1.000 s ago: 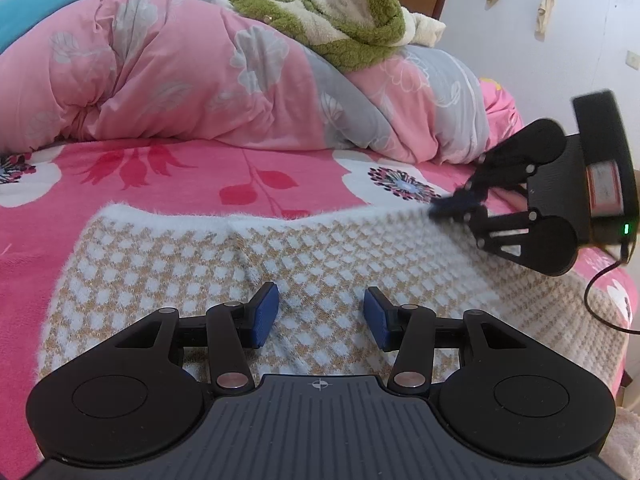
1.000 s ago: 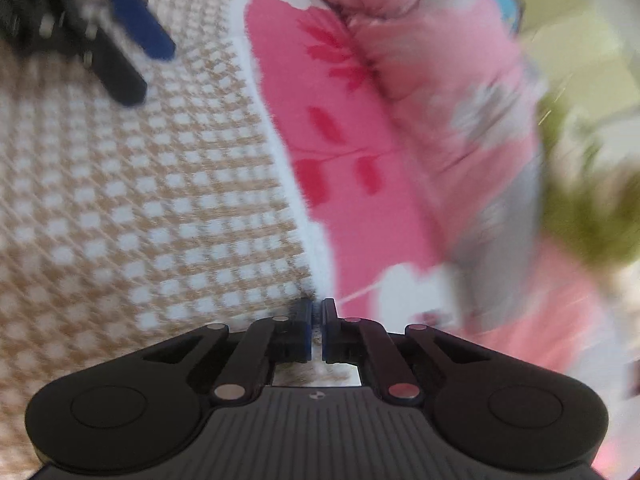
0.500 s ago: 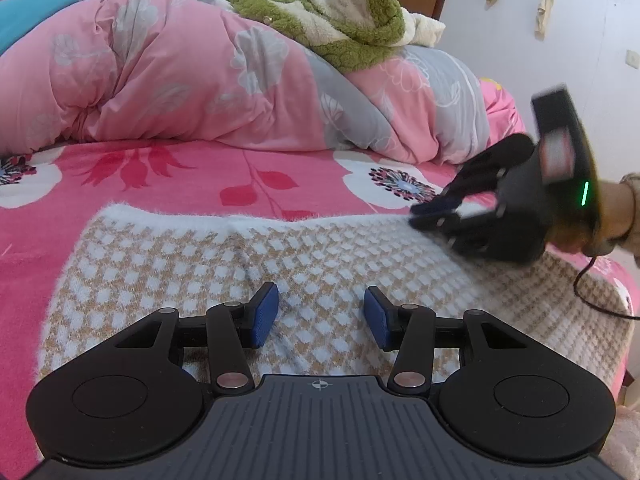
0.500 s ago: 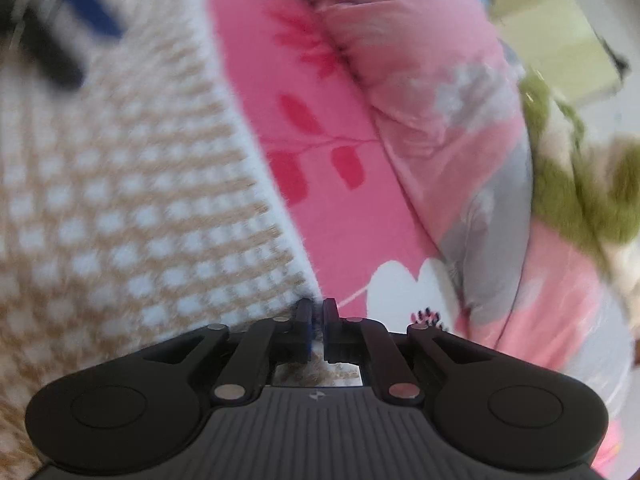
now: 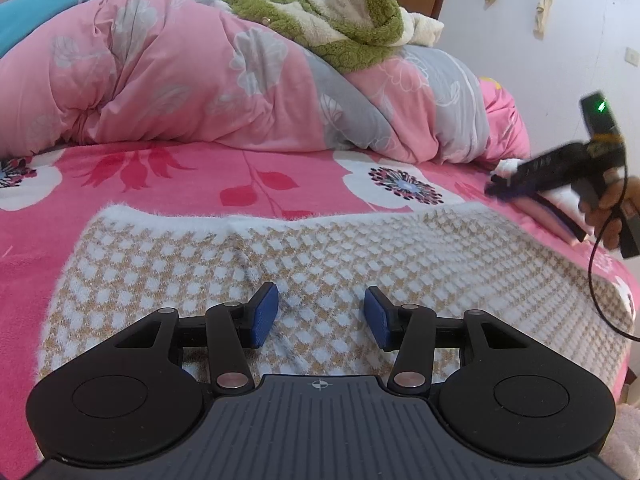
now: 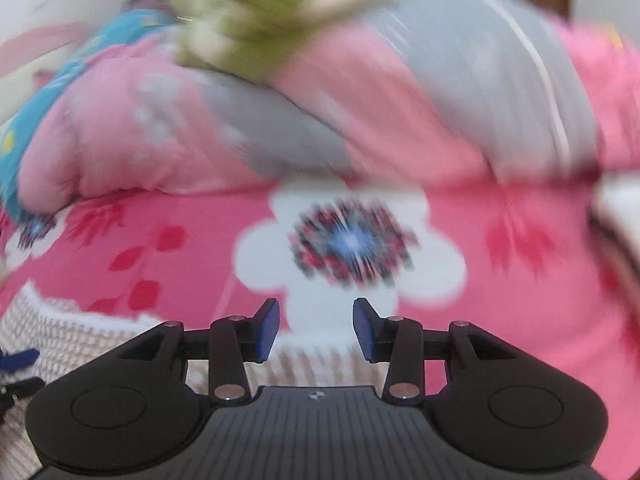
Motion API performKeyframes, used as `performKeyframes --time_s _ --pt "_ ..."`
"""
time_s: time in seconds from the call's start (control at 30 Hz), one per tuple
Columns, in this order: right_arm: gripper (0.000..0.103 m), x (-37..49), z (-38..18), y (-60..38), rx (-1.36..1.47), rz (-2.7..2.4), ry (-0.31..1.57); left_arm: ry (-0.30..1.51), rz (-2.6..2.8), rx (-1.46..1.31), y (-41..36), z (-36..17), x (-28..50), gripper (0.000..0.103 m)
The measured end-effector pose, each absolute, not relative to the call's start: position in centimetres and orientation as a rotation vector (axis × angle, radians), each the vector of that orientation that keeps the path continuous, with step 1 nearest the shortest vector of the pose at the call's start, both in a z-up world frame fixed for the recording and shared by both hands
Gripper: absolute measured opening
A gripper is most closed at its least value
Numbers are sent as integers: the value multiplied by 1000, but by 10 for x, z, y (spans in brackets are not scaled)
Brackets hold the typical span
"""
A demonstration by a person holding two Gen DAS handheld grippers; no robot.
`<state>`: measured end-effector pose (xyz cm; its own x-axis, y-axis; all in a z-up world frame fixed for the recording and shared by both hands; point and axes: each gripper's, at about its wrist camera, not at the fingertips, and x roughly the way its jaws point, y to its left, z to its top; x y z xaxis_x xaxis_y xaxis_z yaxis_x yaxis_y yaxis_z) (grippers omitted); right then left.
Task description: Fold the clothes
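In the left wrist view, you are holding the left gripper (image 5: 320, 314) low over the checked knit garment (image 5: 360, 256), its jaws spread wide with nothing between the blue pads (image 5: 264, 314) but the tan-and-white weave lying beneath them. The garment is lying flat on the pink floral bedsheet (image 5: 180, 184), stretching ahead of the jaws to a fuzzy white edge and running out to both sides of them. Beyond that edge, the pink and grey quilt (image 5: 200, 80) is bulging up, with a green and cream fleece (image 5: 340, 28) heaped on top of it. Off to the right of the jaws, your hand (image 5: 612, 208) is gripping the right gripper (image 5: 496, 192), blurred, in the air past the garment's far right corner, with its cable (image 5: 600, 280) looping down. In the right wrist view, everything beyond the tool is smeared with motion. You are keeping the right gripper (image 6: 316, 330) with its jaws spread and holding nothing. Only a strip of the checked knit garment (image 6: 72, 328) is showing, below and to the left of the jaws, while a big white flower printed on the bedsheet (image 6: 520, 280) is sitting straight ahead of them. The quilt (image 6: 360, 120) is filling the upper part of this view, and a pale folded stack (image 6: 620, 204) is peeking in at the far right.
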<state>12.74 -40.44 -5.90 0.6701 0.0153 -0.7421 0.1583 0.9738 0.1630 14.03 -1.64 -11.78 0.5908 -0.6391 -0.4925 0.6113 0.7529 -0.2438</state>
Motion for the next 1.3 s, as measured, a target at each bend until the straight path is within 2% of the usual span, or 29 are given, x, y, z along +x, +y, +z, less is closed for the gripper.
performKeyframes --time_s 0.17,0.23,0.27,0.3,0.43,0.63,0.83,0.97,1.0,1.17,1.3 --pt "43 119 -87 -445 465 -160 910 591 -728 -51 -16 -118 141 48" --pt "33 116 -90 -449 487 -135 876 591 -728 -52 -16 -118 141 48" --pt "6 113 -88 -448 480 -114 851 591 -729 -51 -16 -118 141 48" --pt "0 110 -86 -446 471 -94 825 591 -729 -51 -16 -118 141 48" --pt "0 105 -69 -436 383 -98 705 592 -729 -51 -16 -118 141 48" --pt "0 104 -78 -456 494 -201 721 592 -728 -52 -16 -119 140 48" --pt "4 12 -51 -483 655 -259 577 594 -724 -44 -17 -118 140 49" --pt "29 -70 -52 -488 800 -272 511 607 -701 -35 -21 -106 136 50" --pt "32 -89 -58 -487 840 -272 506 611 -694 -33 -23 -103 134 51" --pt "33 -134 -101 -483 1012 -221 501 628 -662 -20 -30 -85 127 51" --pt "33 -127 -130 -490 1105 -149 505 604 -699 65 -69 -70 109 51"
